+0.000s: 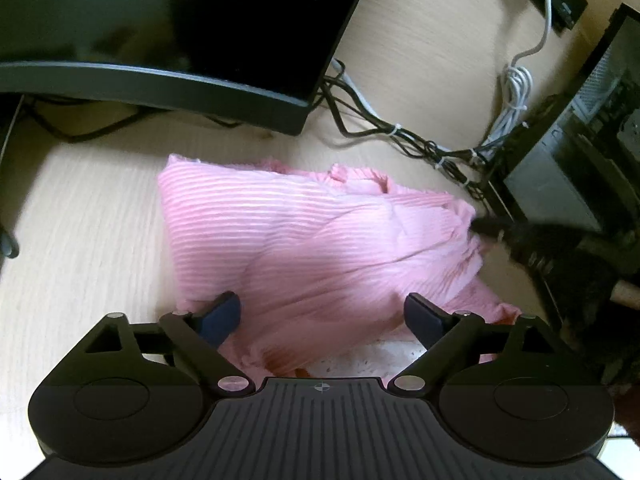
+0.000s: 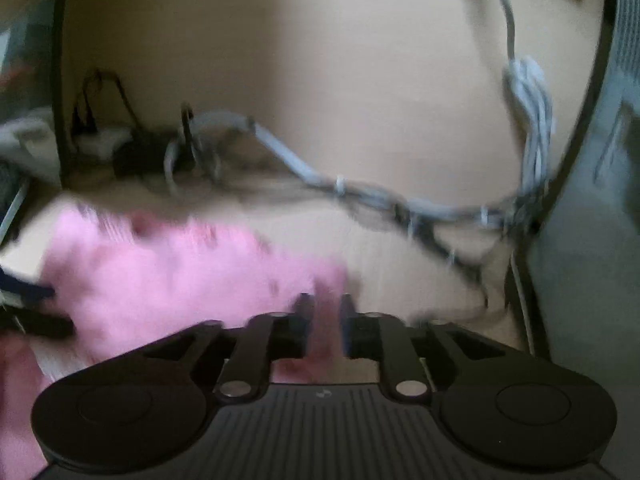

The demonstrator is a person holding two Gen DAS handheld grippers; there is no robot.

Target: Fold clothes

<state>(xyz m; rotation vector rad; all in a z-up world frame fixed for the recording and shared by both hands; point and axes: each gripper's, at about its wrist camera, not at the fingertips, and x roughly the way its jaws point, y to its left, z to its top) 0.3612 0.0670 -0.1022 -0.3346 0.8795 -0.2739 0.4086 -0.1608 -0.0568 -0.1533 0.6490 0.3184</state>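
Note:
A pink ribbed garment [image 1: 304,232] lies bunched on the light wooden desk [image 1: 80,240], partly folded over itself. My left gripper [image 1: 322,314] hovers open over its near edge, fingers wide apart with nothing between them. In the left wrist view the right gripper [image 1: 486,226] reaches in from the right and pinches the garment's right edge. The right wrist view is motion-blurred: my right gripper [image 2: 325,308] is shut on a fold of the pink garment [image 2: 160,280], which trails off to the left.
A dark monitor [image 1: 240,32] stands at the back left. Bundled black and white cables [image 1: 432,148] run across the desk behind the garment. A computer case [image 1: 580,140] stands at the right. A patterned white cloth [image 1: 360,360] peeks from under the garment's near edge.

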